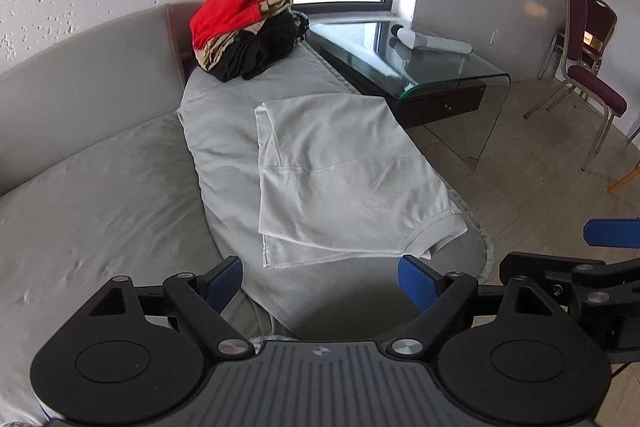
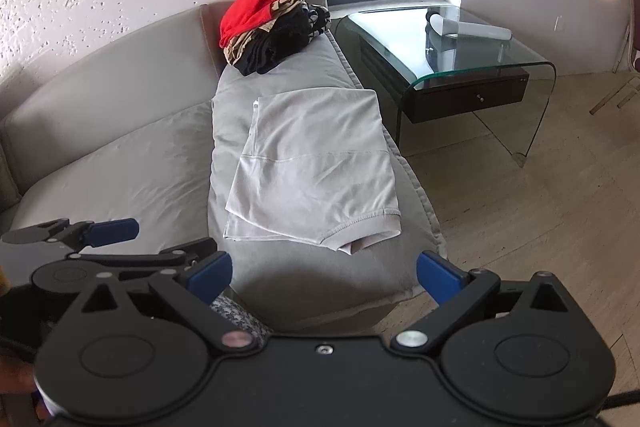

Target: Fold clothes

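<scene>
Grey upholstered sofa (image 1: 92, 163) is filling most of both views, sitting against a pitted white wall with a curved glass side table (image 1: 452, 67) standing just beside its far end. On the long seat cushion a pale white T-shirt (image 1: 344, 171) is lying folded into a rough rectangle, its ribbed collar edge facing the near end of the cushion. A heap of unfolded clothes, red, tan and black (image 1: 244, 27), is resting at the far end, well apart from the shirt.

Both tools are hovering short of the shirt, touching nothing. The left gripper (image 1: 320, 279) is standing wide with empty jaws; the right gripper (image 2: 324, 275) is likewise spread, with nothing between its blue pads (image 2: 436, 277).

By my judgement the white shirt's fold is just being finished or left, with both tools released. The next move is probably calling for either one more fold across the shirt or a reach to the far heap for a fresh garment.
</scene>
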`<action>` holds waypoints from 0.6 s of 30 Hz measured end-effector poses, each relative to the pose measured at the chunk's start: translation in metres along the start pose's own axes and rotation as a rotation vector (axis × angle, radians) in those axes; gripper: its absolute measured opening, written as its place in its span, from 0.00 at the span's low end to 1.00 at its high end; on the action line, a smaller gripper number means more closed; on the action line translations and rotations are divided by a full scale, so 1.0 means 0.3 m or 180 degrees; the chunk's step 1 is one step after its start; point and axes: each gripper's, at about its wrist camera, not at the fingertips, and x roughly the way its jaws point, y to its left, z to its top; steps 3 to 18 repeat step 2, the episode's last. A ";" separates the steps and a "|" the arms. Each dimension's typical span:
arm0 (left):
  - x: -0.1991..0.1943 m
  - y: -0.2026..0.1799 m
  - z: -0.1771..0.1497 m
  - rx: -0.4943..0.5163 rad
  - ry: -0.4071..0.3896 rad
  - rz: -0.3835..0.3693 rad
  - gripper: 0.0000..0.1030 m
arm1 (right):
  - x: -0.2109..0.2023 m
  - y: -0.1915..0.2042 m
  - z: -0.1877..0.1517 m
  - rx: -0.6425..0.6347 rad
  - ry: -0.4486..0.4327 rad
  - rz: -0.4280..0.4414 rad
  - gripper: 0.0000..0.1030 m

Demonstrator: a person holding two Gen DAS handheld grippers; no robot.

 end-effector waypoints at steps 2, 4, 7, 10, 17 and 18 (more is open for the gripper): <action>-0.005 -0.004 -0.001 0.0014 -0.0036 0.0029 0.83 | 0.002 -0.005 -0.003 0.0015 0.0000 0.0016 0.97; -0.005 -0.004 -0.001 0.0014 -0.0036 0.0029 0.83 | 0.002 -0.005 -0.003 0.0015 0.0000 0.0016 0.97; -0.005 -0.004 -0.001 0.0014 -0.0036 0.0029 0.83 | 0.002 -0.005 -0.003 0.0015 0.0000 0.0016 0.97; -0.005 -0.004 -0.001 0.0014 -0.0036 0.0029 0.83 | 0.002 -0.005 -0.003 0.0015 0.0000 0.0016 0.97; -0.005 -0.004 -0.001 0.0014 -0.0036 0.0029 0.83 | 0.002 -0.005 -0.003 0.0015 0.0000 0.0016 0.97; -0.005 -0.004 -0.001 0.0014 -0.0036 0.0029 0.83 | 0.002 -0.005 -0.003 0.0015 0.0000 0.0016 0.97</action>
